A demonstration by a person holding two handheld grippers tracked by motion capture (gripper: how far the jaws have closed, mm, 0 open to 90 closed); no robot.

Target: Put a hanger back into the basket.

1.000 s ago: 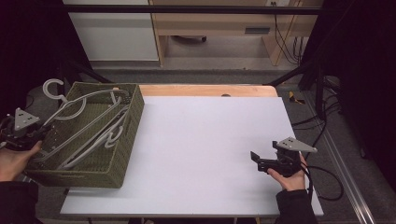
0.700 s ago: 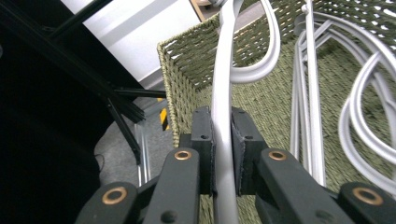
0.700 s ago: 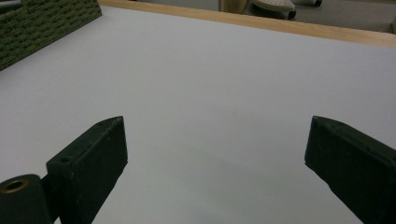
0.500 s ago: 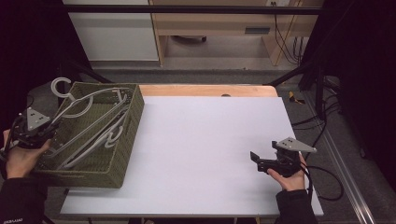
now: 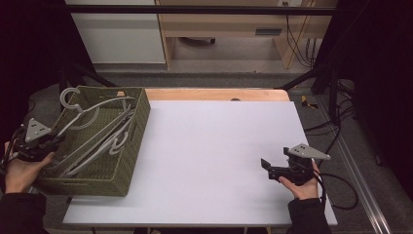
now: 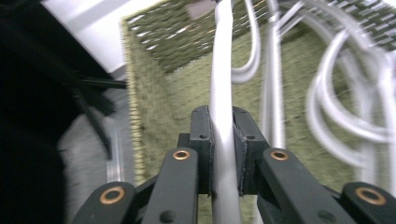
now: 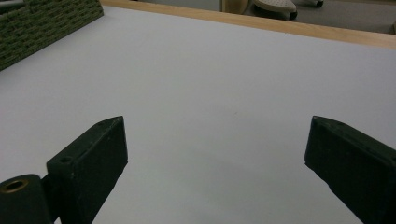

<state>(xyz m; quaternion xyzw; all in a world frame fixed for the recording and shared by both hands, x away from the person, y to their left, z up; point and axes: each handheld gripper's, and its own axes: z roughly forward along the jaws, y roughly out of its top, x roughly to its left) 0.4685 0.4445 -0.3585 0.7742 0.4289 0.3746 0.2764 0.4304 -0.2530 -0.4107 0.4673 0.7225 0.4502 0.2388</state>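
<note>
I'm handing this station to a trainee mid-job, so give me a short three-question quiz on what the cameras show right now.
1. True or false: the left gripper is shut on a grey clothes hanger.
2. Where do the other hangers lie? A) on the white table B) in the green woven basket C) on the floor
3. Fill in: the right gripper hovers over the table with its jaws ____.

Key: 1 true. 2 B, in the green woven basket. 3 open, nothing between them.
</note>
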